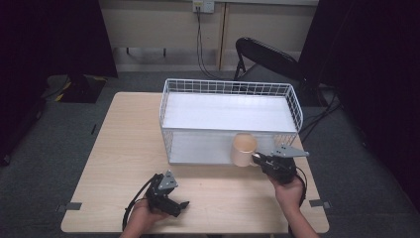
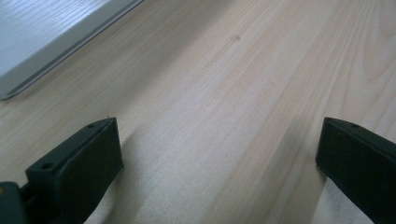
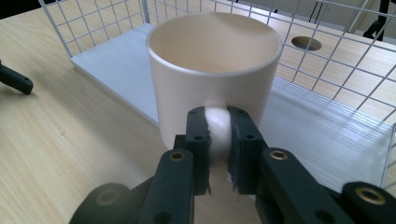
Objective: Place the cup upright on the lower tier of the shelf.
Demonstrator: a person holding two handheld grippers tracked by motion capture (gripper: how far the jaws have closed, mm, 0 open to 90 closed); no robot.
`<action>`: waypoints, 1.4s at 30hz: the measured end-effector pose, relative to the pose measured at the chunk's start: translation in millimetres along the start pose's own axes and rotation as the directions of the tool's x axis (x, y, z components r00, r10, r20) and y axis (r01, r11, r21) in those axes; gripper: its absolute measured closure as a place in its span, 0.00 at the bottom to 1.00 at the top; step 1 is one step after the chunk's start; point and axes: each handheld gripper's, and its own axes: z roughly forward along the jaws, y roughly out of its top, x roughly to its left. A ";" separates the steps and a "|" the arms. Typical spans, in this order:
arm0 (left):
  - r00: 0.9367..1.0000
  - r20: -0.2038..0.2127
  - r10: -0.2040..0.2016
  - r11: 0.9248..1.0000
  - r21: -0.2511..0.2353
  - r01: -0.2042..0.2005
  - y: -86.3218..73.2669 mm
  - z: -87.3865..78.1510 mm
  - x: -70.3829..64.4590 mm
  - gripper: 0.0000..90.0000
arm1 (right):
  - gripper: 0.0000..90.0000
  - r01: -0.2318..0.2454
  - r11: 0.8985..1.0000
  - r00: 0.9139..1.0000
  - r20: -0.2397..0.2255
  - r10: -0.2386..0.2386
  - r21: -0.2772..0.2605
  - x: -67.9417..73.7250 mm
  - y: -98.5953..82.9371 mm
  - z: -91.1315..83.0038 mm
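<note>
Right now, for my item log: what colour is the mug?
Cream mug, best in right gripper view.

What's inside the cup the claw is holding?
The cup looks empty: only bare cream wall shows inside. Its bottom is hidden by the near wall. The right gripper holds it by the handle.

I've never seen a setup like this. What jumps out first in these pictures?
The cream mug stands out: the right gripper pinches its handle between black fingers, holding it at the front wall of the white wire basket on the wooden table. Nearer the person, the left gripper sits low over bare wood with its fingers wide apart.
</note>
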 end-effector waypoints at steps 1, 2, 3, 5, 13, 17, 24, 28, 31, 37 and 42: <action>1.000 -0.001 0.000 1.000 -0.002 0.000 -0.1 0.1 0.0 0.00 | 0.89 -0.001 1.000 1.000 0.002 0.001 0.002 -0.1 0.4 0.9; 1.000 -0.001 0.000 1.000 -0.002 0.000 -0.1 0.2 0.0 0.00 | 0.89 0.001 1.000 1.000 0.004 -0.001 0.005 -0.4 0.8 2.1; 1.000 0.000 0.000 1.000 0.000 0.000 0.0 0.0 0.0 0.00 | 0.89 0.002 1.000 1.000 0.008 -0.002 0.005 -0.4 1.2 2.9; 1.000 -0.001 0.000 1.000 -0.002 0.000 -0.1 0.1 0.0 0.00 | 0.89 0.003 1.000 1.000 0.014 -0.003 0.006 -0.6 1.8 3.9; 1.000 -0.001 0.000 1.000 -0.002 0.000 -0.1 0.1 0.0 0.00 | 0.89 -0.012 1.000 0.999 0.042 0.012 -0.011 -2.0 3.8 8.1; 1.000 -0.001 0.000 1.000 -0.002 0.000 -0.1 0.1 0.0 0.00 | 0.89 -0.013 1.000 0.999 0.047 0.014 -0.026 -1.8 6.2 10.5; 1.000 0.001 0.000 1.000 0.000 0.000 0.0 0.0 0.0 0.00 | 0.89 -0.010 0.999 0.999 0.053 0.012 -0.038 1.9 8.2 18.1; 1.000 -0.001 -0.001 1.000 -0.002 0.001 -0.1 0.1 -0.1 0.00 | 0.89 -0.010 0.999 0.998 0.058 0.013 -0.045 2.6 8.3 22.3; 1.000 -0.002 -0.001 1.000 -0.002 0.001 -0.1 0.1 -0.2 0.00 | 0.89 -0.023 0.999 0.998 0.057 0.025 -0.050 2.2 6.8 25.3; 1.000 -0.002 -0.001 1.000 -0.002 0.001 -0.1 0.1 -0.2 0.00 | 0.89 -0.028 0.998 0.997 0.073 0.032 -0.048 -1.0 3.7 29.8; 1.000 -0.002 -0.002 1.000 -0.002 0.002 -0.1 0.1 -0.2 0.00 | 0.89 -0.037 0.998 0.996 0.081 0.041 -0.056 -4.1 1.5 31.6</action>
